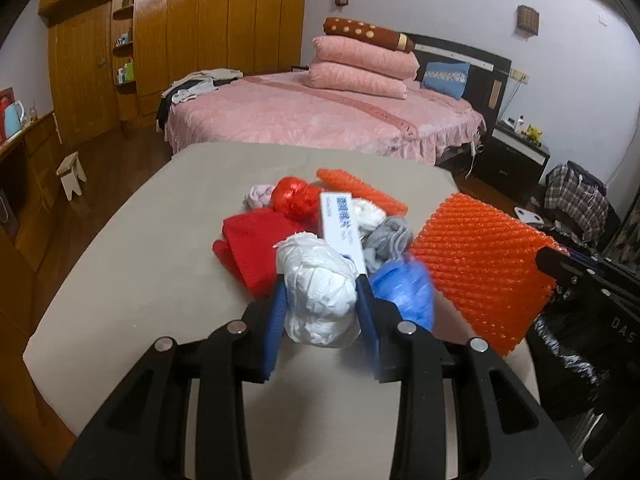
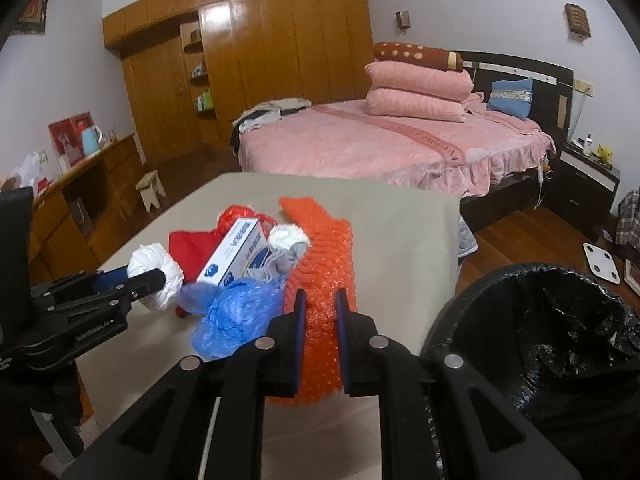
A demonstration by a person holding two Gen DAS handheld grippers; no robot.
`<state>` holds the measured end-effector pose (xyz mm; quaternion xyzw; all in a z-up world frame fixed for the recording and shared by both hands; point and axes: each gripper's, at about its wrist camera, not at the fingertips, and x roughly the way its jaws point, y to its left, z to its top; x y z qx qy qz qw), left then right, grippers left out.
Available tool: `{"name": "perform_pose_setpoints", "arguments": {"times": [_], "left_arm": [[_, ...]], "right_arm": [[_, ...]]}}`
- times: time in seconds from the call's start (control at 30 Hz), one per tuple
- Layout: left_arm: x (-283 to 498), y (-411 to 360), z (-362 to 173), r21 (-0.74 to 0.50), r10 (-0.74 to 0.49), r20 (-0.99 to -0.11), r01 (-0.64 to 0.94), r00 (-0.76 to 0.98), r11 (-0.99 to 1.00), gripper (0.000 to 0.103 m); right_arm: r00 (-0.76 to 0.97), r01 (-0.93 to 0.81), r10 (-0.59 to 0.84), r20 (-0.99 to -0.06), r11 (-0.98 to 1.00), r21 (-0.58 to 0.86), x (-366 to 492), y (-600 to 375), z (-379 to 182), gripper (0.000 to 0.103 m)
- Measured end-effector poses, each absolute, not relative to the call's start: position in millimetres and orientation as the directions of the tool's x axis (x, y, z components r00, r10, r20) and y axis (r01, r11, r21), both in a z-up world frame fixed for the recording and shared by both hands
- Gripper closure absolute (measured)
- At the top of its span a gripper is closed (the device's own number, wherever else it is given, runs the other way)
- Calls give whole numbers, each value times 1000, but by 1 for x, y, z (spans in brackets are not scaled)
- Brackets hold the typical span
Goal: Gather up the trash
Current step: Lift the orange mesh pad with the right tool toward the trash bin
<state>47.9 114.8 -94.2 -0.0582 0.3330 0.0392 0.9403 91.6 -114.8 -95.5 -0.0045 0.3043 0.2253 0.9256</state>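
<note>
While both claws grip, two loads.

Beige table under trash pile

It was a home bedroom. A bed w/ pink cover stood at the far wall, pillows stacked by a dark headboard. A wooden wardrobe ran floor to ceiling on the left, w/ a kettle on a low cabinet. Nightstand on the right, wood floor, small stool near the table.
</note>
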Motion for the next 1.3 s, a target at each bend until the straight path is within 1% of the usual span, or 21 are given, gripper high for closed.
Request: {"name": "perform_pose_setpoints", "arguments": {"times": [0.2, 0.27, 0.3, 0.37, 0.4, 0.43, 0.5, 0.53, 0.6, 0.73, 0.8, 0.87, 0.9, 0.93, 0.97, 1.07, 1.1, 1.13, 1.2, 1.23, 1.3], "left_arm": [[48, 108, -90, -74, 23, -626, -89, 780, 993, 70], [49, 106, -93, -75, 16, -633, -81, 774, 994, 70], [49, 104, -94, -77, 12, -637, -79, 771, 994, 70], [50, 102, -97, -78, 8, -642, -75, 767, 994, 70], [51, 102, -98, -77, 6, -644, -73, 765, 994, 70], [51, 101, -99, -77, 6, -645, -72, 764, 994, 70], [51, 101, -101, -76, 5, -648, -72, 761, 995, 70], [52, 102, -102, -78, 5, -649, -72, 761, 994, 70], [53, 104, -103, -81, 4, -649, -75, 761, 994, 70], [55, 106, -104, -83, 5, -649, -76, 760, 994, 70], [56, 107, -104, -83, 6, -650, -79, 760, 993, 70], [57, 109, -105, -83, 8, -653, -82, 758, 993, 70], [57, 110, -105, -84, 9, -653, -84, 757, 993, 70], [57, 111, -105, -85, 10, -654, -86, 757, 993, 70], [58, 111, -106, -85, 11, -654, -87, 757, 993, 70], [57, 114, -105, -86, 13, -652, -91, 758, 992, 70], [58, 113, -105, -85, 15, -651, -92, 759, 992, 70], [57, 113, -105, -82, 17, -651, -92, 759, 992, 70], [57, 113, -106, -77, 19, -651, -92, 759, 993, 70], [57, 113, -106, -76, 21, -651, -92, 759, 993, 70], [57, 114, -108, -73, 25, -655, -96, 755, 993, 70]], "right_arm": [[712, -422, 385, -587, 903, 81, 89, -107, -110, 89], [694, -426, 381, -611, 901, 79, 92, -104, -117, 88], [675, -426, 375, -635, 901, 79, 95, -103, -122, 85], [663, -420, 362, -655, 904, 75, 95, -102, -130, 82], [663, -413, 349, -663, 908, 65, 95, -102, -132, 72], [669, -400, 333, -665, 915, 55, 95, -103, -134, 60], [683, -381, 314, -659, 924, 46, 94, -106, -134, 52], [698, -367, 300, -651, 929, 34, 94, -108, -132, 45], [712, -361, 295, -638, 932, 28, 95, -108, -130, 40], [684, -390, 303, -664, 921, 18, 101, -100, -136, 40], [672, -395, 295, -679, 919, 8, 104, -96, -141, 43], [647, -412, 281, -709, 911, -15, 108, -91, -148, 58], [627, -424, 286, -725, 905, -9, 109, -89, -151, 72], [605, -435, 301, -738, 900, 10, 111, -90, -154, 83], [602, -436, 305, -738, 900, 16, 110, -90, -155, 85], [601, -459, 351, -718, 887, 50, 106, -90, -153, 85], [604, -460, 353, -715, 886, 49, 105, -89, -153, 77], [605, -459, 349, -715, 887, 45, 105, -87, -154, 64], [598, -455, 343, -724, 889, 45, 108, -83, -159, 61], [591, -455, 343, -731, 889, 49, 109, -82, -161, 55], [574, -449, 338, -746, 892, 58, 113, -78, -168, 47]]}}
